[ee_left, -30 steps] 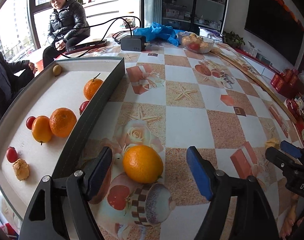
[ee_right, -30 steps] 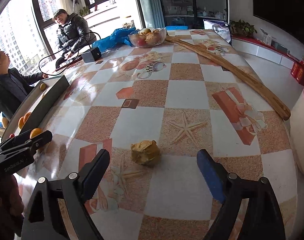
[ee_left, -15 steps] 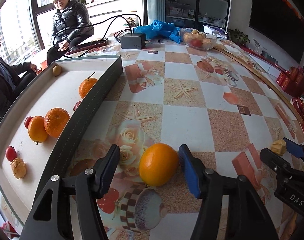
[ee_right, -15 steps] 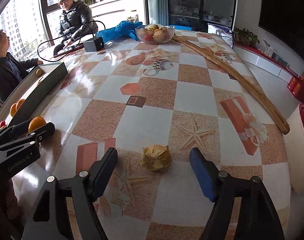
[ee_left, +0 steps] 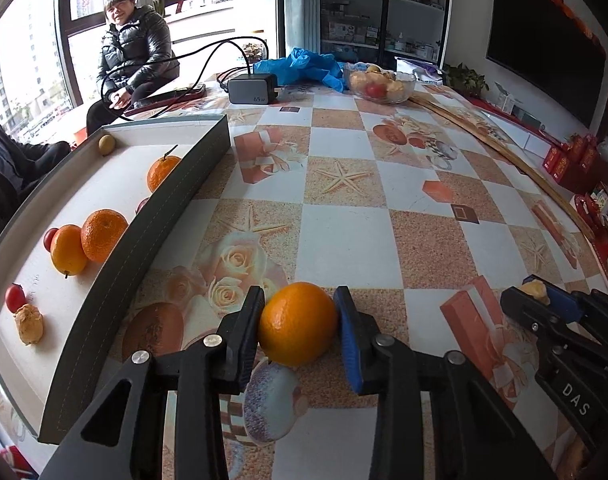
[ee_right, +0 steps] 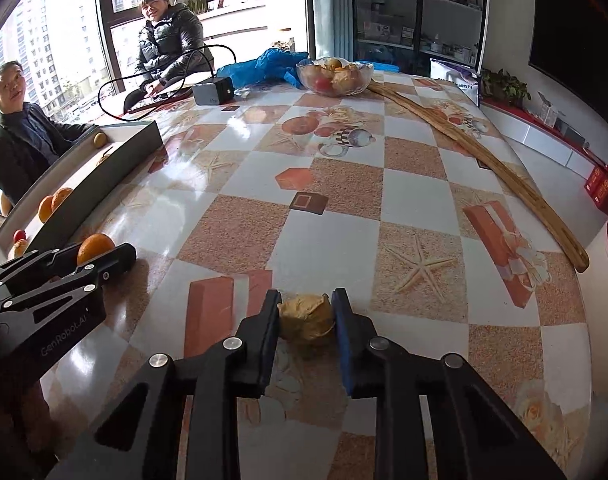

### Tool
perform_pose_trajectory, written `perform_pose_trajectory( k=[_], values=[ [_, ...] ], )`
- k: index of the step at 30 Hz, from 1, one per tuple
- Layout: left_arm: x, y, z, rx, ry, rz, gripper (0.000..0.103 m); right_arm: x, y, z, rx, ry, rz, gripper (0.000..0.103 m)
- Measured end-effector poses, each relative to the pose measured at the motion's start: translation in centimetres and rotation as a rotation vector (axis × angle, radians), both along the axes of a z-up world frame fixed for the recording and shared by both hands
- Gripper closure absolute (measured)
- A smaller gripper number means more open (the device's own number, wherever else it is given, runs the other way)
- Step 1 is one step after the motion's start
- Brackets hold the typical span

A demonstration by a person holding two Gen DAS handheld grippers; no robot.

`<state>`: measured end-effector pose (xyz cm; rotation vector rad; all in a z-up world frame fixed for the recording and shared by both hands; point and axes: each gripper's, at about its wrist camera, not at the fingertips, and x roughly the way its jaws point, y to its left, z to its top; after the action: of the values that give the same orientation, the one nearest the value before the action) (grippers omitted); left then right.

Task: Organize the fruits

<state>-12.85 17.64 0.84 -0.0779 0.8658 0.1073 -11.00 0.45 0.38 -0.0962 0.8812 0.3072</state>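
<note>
My left gripper (ee_left: 300, 320) is shut on an orange (ee_left: 298, 324) that rests on the patterned table, just right of the grey tray (ee_left: 172, 216). The tray holds several oranges, small red fruits and a tan husked fruit (ee_left: 28, 324). My right gripper (ee_right: 305, 316) is shut on a tan husked fruit (ee_right: 307, 319) on the table. The right gripper also shows in the left wrist view (ee_left: 537, 294), and the left gripper with its orange in the right wrist view (ee_right: 96, 254).
A glass bowl of fruit (ee_left: 379, 86), a grey charger with cables (ee_left: 252, 89) and a blue bag (ee_left: 304, 66) stand at the far end. A long wooden strip (ee_right: 483, 160) lies along the right side. Two people sit beyond the tray.
Both grippers moved forward and closed, the left onto the orange and the right onto the husked fruit. Both fruits still rest on the table.
</note>
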Motion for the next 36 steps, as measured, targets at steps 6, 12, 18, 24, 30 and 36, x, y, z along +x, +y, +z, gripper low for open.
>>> perform_pose_trajectory(
  k=[6,12,18,24,30,36],
  values=[
    [0.05,-0.02,-0.04,-0.001,-0.001,-0.002,0.064,0.00,0.13,-0.04,-0.017,-0.004,0.000,0.075],
    [0.07,-0.02,-0.05,-0.001,-0.001,-0.002,0.065,0.00,0.14,-0.04,-0.021,-0.005,0.001,0.075],
    [0.06,0.00,-0.04,-0.001,-0.001,-0.002,0.064,-0.06,0.23,-0.04,-0.027,-0.007,0.001,0.075],
    [0.04,-0.04,-0.06,-0.001,-0.001,-0.002,0.064,-0.09,0.29,-0.03,-0.028,-0.007,0.001,0.075],
    [0.04,-0.03,-0.06,-0.002,-0.001,-0.002,0.065,-0.10,0.42,-0.05,-0.042,-0.010,0.001,0.075],
    [0.03,-0.04,-0.07,-0.003,-0.001,-0.002,0.064,-0.11,0.60,-0.10,-0.063,-0.012,-0.004,0.075]
  ],
)
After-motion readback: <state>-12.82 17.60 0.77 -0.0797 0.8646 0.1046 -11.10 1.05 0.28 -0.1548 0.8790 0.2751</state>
